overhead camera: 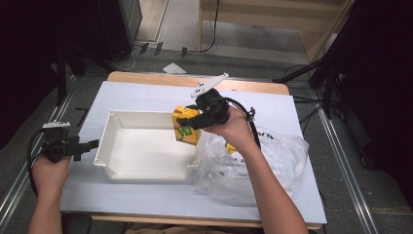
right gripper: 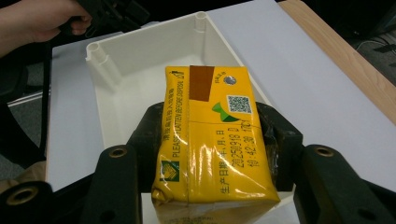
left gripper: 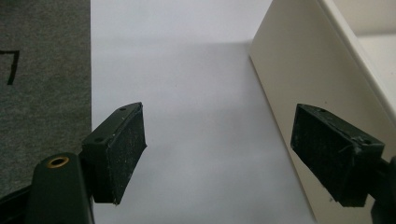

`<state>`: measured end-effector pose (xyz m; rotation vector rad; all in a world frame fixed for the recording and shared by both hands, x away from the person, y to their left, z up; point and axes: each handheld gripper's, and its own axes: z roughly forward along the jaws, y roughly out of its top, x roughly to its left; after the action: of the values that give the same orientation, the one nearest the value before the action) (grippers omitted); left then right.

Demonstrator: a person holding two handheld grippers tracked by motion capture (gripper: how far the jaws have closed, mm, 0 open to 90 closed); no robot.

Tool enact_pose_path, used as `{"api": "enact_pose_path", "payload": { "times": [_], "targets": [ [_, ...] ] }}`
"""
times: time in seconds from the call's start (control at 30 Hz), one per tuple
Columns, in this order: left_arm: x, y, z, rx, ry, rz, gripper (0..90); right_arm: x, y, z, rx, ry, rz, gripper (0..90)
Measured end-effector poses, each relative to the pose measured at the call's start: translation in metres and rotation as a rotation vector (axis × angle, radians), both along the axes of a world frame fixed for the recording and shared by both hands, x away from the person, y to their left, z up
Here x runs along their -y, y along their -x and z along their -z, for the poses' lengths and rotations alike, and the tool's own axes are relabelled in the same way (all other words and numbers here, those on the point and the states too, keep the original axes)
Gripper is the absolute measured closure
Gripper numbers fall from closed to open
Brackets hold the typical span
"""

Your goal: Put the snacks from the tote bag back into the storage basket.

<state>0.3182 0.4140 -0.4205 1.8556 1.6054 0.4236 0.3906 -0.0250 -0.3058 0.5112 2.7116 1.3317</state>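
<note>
One white sheet [overhead camera: 292,117] covers the wooden table [overhead camera: 253,87].

Soft overhead light, dark murky surroundings, glare on glossy yellow carton [right gripper: 212,140].

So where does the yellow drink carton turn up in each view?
High view: the yellow drink carton is at centre, held in the right tongs over the right end of the white plastic tray.
Left gripper view: I can't find the carton; the tray's outer wall is at right.
Right gripper view: the carton is at lower centre, clamped between the black pads.
Shared landmark: the white tray.
</note>
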Motion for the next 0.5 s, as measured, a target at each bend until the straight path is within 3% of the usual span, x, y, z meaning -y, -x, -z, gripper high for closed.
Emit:
{"api": "enact_pose_path", "payload": {
  "times": [0.5],
  "targets": [
    [0.000,0.000,0.000,0.001,0.001,0.003,18.7,-0.022,-0.004,0.008,0.003,-0.005,-0.019,51.8]
  ]
}}
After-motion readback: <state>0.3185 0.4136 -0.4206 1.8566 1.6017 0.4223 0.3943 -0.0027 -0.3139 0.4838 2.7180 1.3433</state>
